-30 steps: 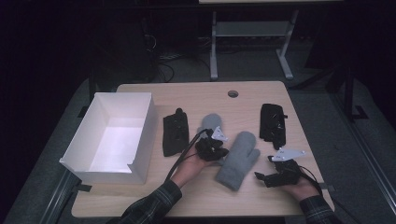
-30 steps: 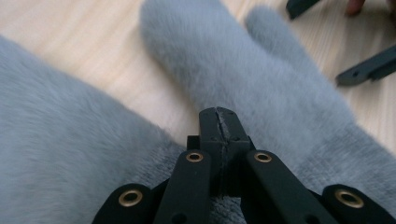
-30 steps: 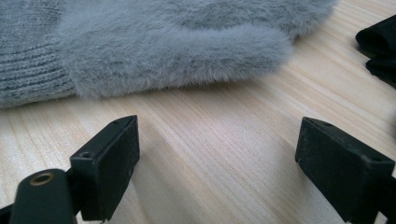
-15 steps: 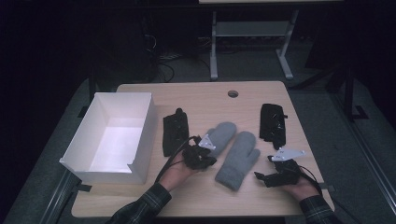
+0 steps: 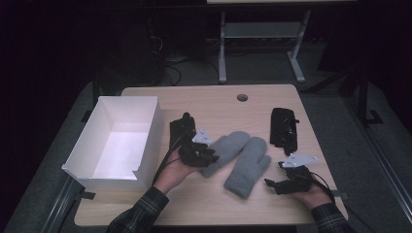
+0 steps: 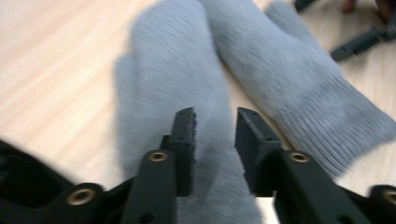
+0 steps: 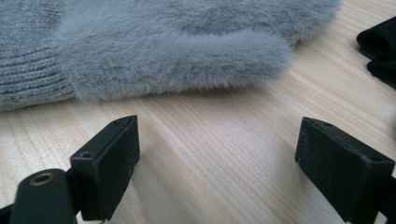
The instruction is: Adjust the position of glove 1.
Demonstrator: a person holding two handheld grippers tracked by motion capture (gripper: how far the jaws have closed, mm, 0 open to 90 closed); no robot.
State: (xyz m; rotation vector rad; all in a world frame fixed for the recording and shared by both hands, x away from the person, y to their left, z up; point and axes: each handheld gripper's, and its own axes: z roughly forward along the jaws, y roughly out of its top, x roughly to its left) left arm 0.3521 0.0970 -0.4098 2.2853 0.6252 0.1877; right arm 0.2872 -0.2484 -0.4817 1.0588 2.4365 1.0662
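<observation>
Two grey mittens lie side by side mid-table. My left gripper (image 5: 212,157) sits at the cuff end of the left mitten (image 5: 227,150). Its jaws have just been opening and now stand a little apart over the cuff (image 6: 173,70), with the pads off the cloth (image 6: 215,114). The right mitten (image 5: 248,165) lies just beyond (image 6: 289,74). My right gripper (image 5: 272,185) rests on the table to the right of that mitten, pointing at it. It is wide open (image 7: 217,135) over bare wood, short of the fluffy thumb (image 7: 177,51).
A white open box (image 5: 145,150) stands at the table's left. One black glove (image 5: 182,127) lies beside the box, another (image 5: 283,127) at the right (image 7: 380,51). The wooden table (image 5: 218,102) has a round hole near its far edge.
My left gripper moved left and toward me, dragging the left mitten's cuff so it swung alongside the right mitten, then let go of it. The right gripper stayed still.
</observation>
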